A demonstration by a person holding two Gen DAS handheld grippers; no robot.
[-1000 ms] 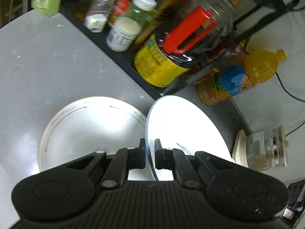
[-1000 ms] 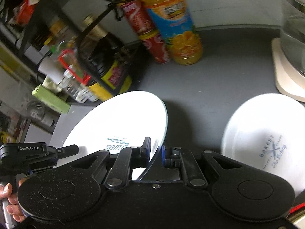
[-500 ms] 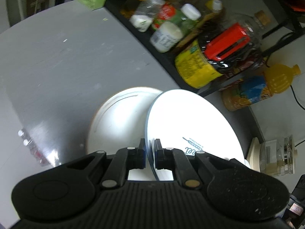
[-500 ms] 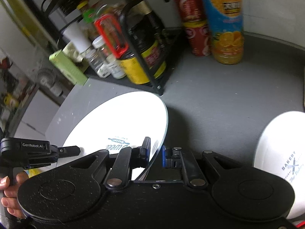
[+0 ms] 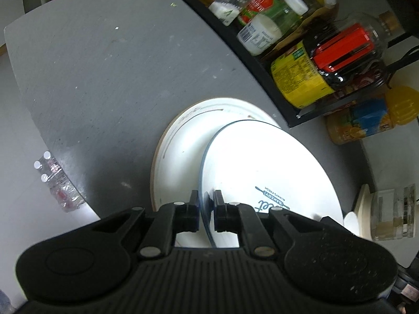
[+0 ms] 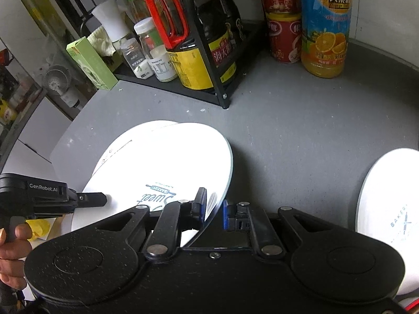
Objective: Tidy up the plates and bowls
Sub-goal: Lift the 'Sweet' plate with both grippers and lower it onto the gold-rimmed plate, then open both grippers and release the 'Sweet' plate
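A white plate with blue "Sweet Bakery" print (image 5: 264, 162) is held tilted above a larger white plate (image 5: 180, 141) lying on the grey table. My left gripper (image 5: 205, 209) is shut on the printed plate's near rim. My right gripper (image 6: 214, 209) straddles the same plate's (image 6: 167, 162) opposite rim, with its jaws a little apart and a gap at the right pad. The larger plate (image 6: 123, 141) shows beneath it in the right wrist view. Another white printed plate (image 6: 392, 209) lies at the right.
A black rack (image 6: 209, 86) with sauce bottles and jars stands behind the plates. An orange juice bottle (image 6: 324, 26) and red cans (image 6: 282, 36) stand to its right. A glass jar on a cream base (image 5: 390, 212) sits at the right. The table's left edge (image 5: 52, 157) is close.
Both grippers have carried the printed plate leftward until it hangs over the larger plate. The right gripper's jaws have opened slightly off the rim.
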